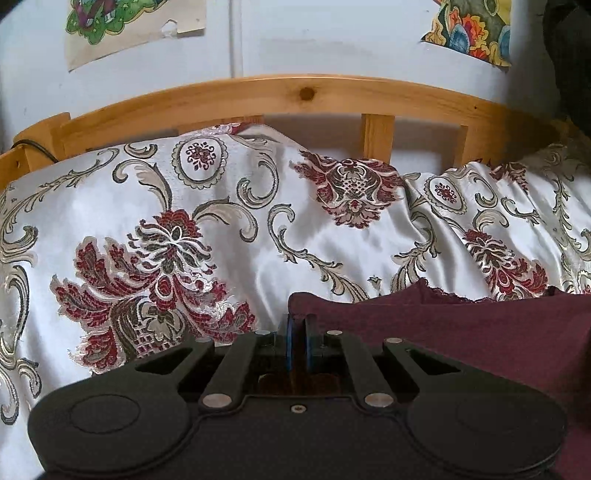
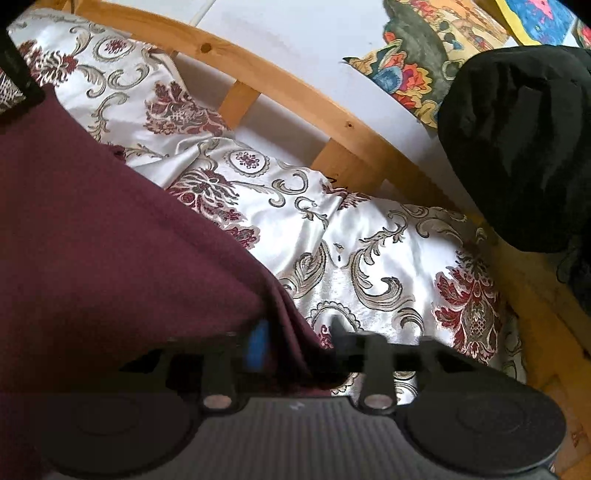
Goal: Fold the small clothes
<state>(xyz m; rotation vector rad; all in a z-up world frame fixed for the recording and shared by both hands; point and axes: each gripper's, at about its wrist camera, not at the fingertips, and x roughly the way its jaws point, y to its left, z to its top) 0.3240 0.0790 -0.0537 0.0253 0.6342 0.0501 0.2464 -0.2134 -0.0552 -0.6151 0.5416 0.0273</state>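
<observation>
A maroon garment (image 1: 461, 332) with a lace-trimmed edge lies on a white floral bedspread (image 1: 258, 251). In the left wrist view my left gripper (image 1: 298, 332) is shut, its blue-padded fingers pinching the garment's left corner. In the right wrist view the same garment (image 2: 110, 251) fills the left side and drapes over my right gripper (image 2: 299, 339). The jaws stand apart, with a fold of the cloth lying between the blue pad (image 2: 258, 347) and the other finger. The view is blurred and I cannot tell whether they clamp it.
A wooden bed rail (image 1: 295, 92) runs behind the bedspread, with a white wall and colourful drawings (image 1: 476, 29) above it. A black bundle of cloth (image 2: 524, 147) sits on the rail at the right. The bedspread (image 2: 369, 266) is rumpled.
</observation>
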